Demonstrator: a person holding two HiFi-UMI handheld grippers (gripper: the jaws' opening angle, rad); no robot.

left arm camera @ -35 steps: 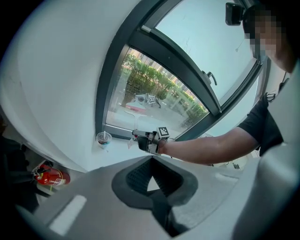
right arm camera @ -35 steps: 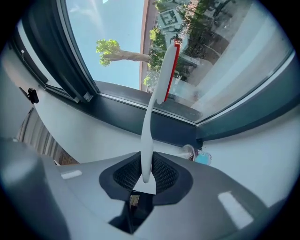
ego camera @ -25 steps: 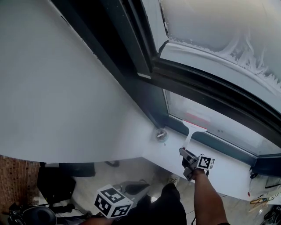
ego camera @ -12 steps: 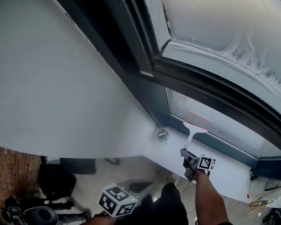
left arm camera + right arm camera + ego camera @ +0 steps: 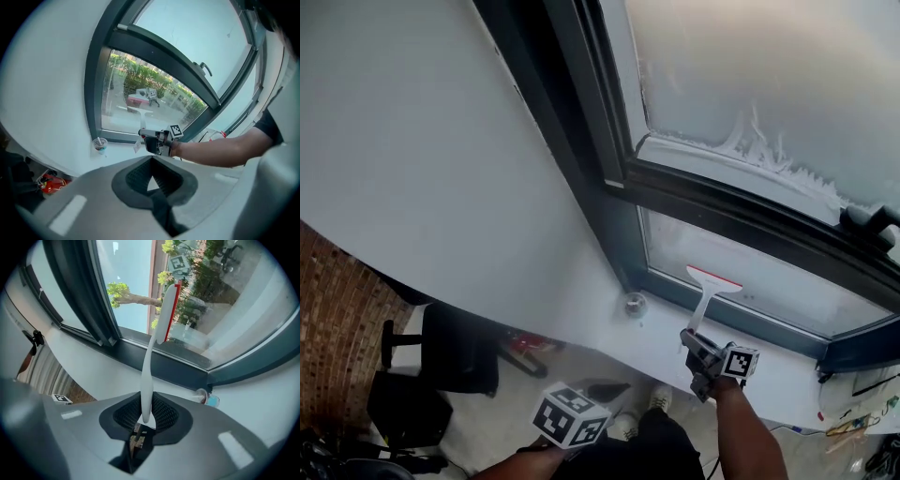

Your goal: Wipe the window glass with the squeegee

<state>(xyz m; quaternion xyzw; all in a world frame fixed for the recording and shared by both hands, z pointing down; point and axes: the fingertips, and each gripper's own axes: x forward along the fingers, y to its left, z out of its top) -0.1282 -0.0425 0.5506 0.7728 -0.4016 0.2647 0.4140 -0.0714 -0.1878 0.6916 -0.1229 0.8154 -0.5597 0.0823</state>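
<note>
A white squeegee (image 5: 709,286) with a red blade strip points up from my right gripper (image 5: 697,349), which is shut on the end of its handle (image 5: 146,380). Its blade head (image 5: 167,310) lies against the lower window pane (image 5: 769,281), near that pane's bottom left corner. The right gripper hovers just above the white sill (image 5: 769,361). My left gripper (image 5: 572,418) hangs low, below the sill and away from the glass. In the left gripper view its jaws (image 5: 152,180) are closed with nothing between them, facing the window (image 5: 140,93) and the right gripper (image 5: 151,139).
A small plastic cup (image 5: 635,304) with a straw stands on the sill left of the squeegee. A dark frame bar (image 5: 741,211) splits the lower pane from the soapy upper pane (image 5: 750,75), with a window handle (image 5: 872,217) at right. Chairs and clutter lie on the floor below.
The head view has swung, showing more of the upper pane. The squeegee and right gripper remain at the lower pane's bottom edge. The left gripper's cube has drifted slightly right.
</note>
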